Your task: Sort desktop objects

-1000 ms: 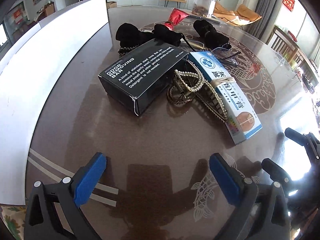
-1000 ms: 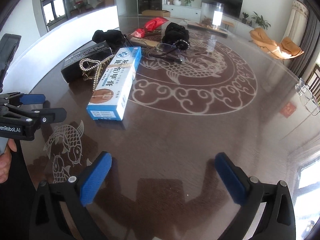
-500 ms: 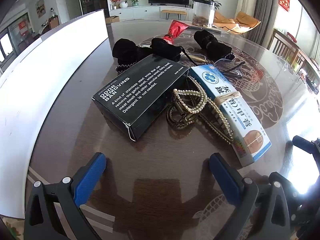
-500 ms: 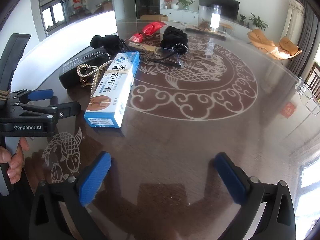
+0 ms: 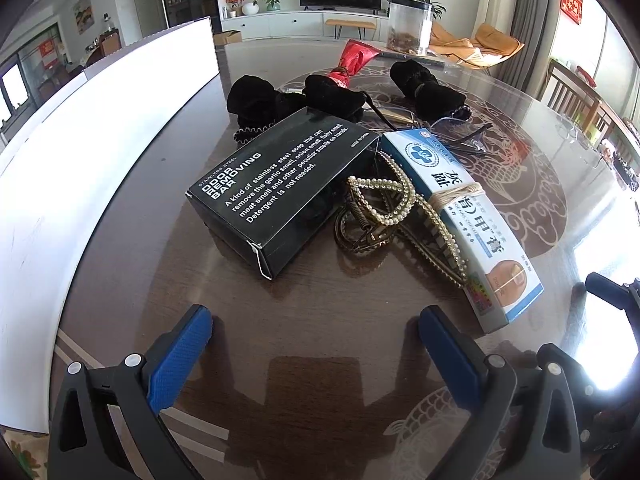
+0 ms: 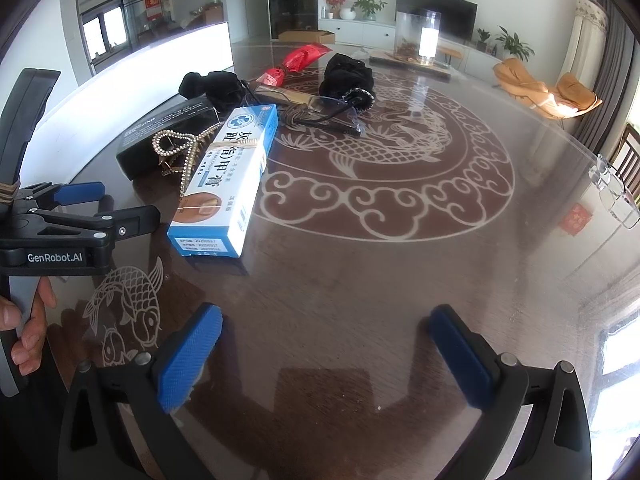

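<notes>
A black box (image 5: pixel 276 184) lettered "odor removing bar" lies on the dark table ahead of my left gripper (image 5: pixel 316 336), which is open and empty a short way in front of it. A pearl-studded hair claw (image 5: pixel 380 212) leans between that box and a blue-and-white ointment box (image 5: pixel 460 216). Behind them lie black velvet pouches (image 5: pixel 256 100), a red wrapper (image 5: pixel 352 60) and clear glasses (image 5: pixel 464 136). My right gripper (image 6: pixel 326 334) hovers open over bare table, right of the ointment box (image 6: pixel 228 176); the left gripper (image 6: pixel 108 208) shows at its left.
A long white panel (image 5: pixel 80 128) runs along the table's left side. A clear jar (image 5: pixel 408 26) stands at the far end. Another pair of glasses (image 6: pixel 616 192) lies near the right edge. A hand (image 6: pixel 28 328) holds the left tool. Open tabletop (image 6: pixel 400 280) spreads on the right.
My left gripper has moved forward toward the black box and hair claw, which now look larger. My right gripper edged closer to the pile. Both stayed open.
</notes>
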